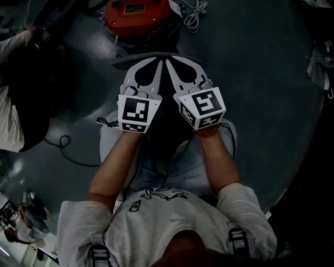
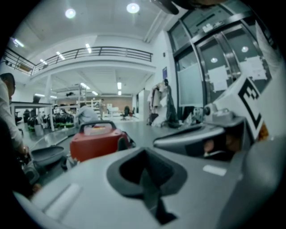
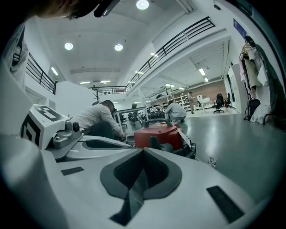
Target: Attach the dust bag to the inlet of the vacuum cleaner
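The red vacuum cleaner (image 1: 136, 16) stands on the floor just ahead of both grippers, its black handle on top; it also shows in the left gripper view (image 2: 97, 142) and the right gripper view (image 3: 157, 135). My left gripper (image 1: 158, 62) and right gripper (image 1: 168, 62) are held side by side above my lap, tips almost touching and pointing at the cleaner. Both are shut with nothing between the jaws (image 2: 144, 150) (image 3: 144, 149). No dust bag shows in any view.
A white coiled cable (image 1: 194, 15) lies right of the cleaner. A black cord (image 1: 68, 151) trails over the floor at the left. A person (image 1: 15, 78) crouches at the left, near a table (image 3: 129, 111). Grey floor spreads to the right.
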Available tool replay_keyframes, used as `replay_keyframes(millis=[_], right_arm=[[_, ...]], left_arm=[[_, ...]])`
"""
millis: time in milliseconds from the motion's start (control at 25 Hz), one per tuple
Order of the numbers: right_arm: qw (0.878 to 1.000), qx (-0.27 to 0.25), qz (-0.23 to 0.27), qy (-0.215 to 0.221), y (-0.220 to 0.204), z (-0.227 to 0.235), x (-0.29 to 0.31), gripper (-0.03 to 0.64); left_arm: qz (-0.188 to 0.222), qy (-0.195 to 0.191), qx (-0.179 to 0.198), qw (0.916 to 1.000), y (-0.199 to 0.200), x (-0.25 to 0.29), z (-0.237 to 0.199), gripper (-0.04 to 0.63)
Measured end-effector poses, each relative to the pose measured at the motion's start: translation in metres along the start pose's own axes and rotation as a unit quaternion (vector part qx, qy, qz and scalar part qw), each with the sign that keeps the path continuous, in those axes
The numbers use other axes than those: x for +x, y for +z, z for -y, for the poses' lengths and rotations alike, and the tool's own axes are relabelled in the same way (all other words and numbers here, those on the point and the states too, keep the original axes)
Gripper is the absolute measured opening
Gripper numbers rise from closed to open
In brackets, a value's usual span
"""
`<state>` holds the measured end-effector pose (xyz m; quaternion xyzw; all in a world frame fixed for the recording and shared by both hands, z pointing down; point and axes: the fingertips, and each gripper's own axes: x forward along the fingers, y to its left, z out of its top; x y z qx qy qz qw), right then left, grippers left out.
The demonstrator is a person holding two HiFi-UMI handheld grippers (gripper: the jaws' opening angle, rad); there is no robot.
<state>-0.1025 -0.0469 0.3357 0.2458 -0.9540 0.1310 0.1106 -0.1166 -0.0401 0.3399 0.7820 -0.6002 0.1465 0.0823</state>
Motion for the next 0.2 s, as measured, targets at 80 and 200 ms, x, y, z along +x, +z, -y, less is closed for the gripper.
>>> replay_keyframes(millis=[80,200], right_arm=[[1.000,0.002,0.000,-0.001,-0.0014,0.0017,0.0009,0.011],[1.000,0.002,-0.001,-0.002,-0.0025,0.0035,0.0013,0.011]], left_arm=[[-0.002,0.000,-0.003,1.0000,-0.0020,0.0005,-0.0012,0.002],[-0.003,-0.001,-0.007,1.0000,-0.0022,0.0010,-0.0017,0.002]])
